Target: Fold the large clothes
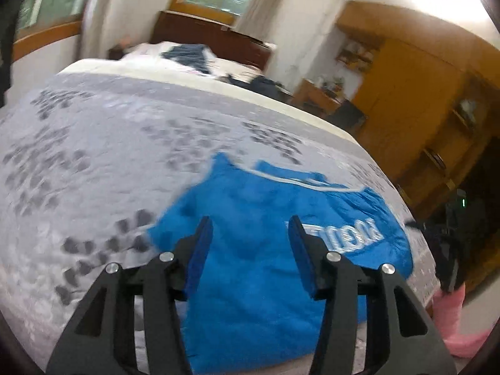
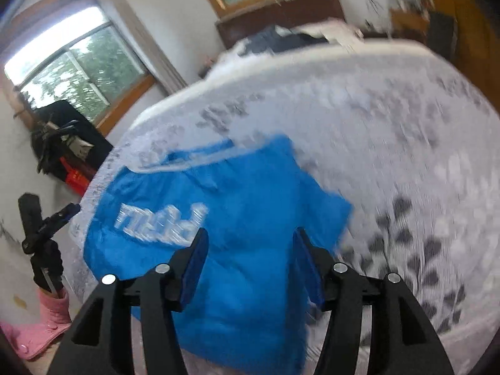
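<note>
Your left gripper (image 1: 250,231) is hovering with its 2 fingers spread apart, gripping nothing, above the blue garment (image 1: 265,250). Your right gripper (image 2: 250,243) is doing likewise, fingers spread over that garment (image 2: 218,218). You are looking at the garment lying bunched on the grey patterned bedspread (image 1: 109,143), white lettering (image 1: 337,234) showing, near the bedspread's closest edge.
</note>
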Motion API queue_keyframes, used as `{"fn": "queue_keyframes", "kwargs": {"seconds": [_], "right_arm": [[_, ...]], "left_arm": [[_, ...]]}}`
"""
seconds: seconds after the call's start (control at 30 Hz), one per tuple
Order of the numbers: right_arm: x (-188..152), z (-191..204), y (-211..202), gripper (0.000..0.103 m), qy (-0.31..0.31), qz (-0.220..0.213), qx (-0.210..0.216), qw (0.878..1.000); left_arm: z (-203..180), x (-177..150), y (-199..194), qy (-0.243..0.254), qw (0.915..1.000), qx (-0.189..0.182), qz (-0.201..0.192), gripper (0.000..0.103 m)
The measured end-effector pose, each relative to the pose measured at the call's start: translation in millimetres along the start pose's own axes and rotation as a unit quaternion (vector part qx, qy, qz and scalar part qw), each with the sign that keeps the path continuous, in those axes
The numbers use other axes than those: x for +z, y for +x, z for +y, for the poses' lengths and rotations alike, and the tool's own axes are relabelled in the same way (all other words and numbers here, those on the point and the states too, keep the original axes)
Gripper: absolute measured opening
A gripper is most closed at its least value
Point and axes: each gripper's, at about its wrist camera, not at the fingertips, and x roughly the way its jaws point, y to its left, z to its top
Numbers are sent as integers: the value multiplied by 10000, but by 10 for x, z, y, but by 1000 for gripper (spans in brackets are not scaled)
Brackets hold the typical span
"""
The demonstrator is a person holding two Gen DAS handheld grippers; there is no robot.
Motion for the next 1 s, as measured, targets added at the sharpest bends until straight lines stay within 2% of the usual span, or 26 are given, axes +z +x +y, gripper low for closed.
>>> {"fn": "queue_keyframes", "kwargs": {"seconds": [0.1,0.27,0.4,0.5,0.67,0.73,0.77,0.8,0.9,1.0], "right_arm": [[123,176,103,57,-240,95,216,9994],[188,184,553,57,-198,602,54,9980],[152,19,807,57,21,790,59,9969],[90,10,873,57,-55,806,-8,9967],[75,17,697,58,22,659,38,9978],[69,2,541,68,95,510,152,9985],[54,-27,430,76,167,391,200,9989],[49,-51,364,77,215,327,209,9990],[-16,-180,157,77,409,211,142,9988],[-139,-341,47,78,648,249,87,9975]], "left_arm": [[-197,7,228,320,9990,-167,245,49],[-136,-60,655,320,9977,0,595,49],[5,-140,782,267,9972,6,698,48],[6,-186,775,351,9971,30,674,48],[-41,-179,684,349,9973,129,629,48],[-88,-153,604,331,9979,128,540,48],[-127,-141,561,345,9982,108,480,48],[-162,-133,517,374,9984,74,428,49],[-346,-129,422,536,9979,-94,340,50],[-553,-163,420,676,9967,-202,400,56]]}}
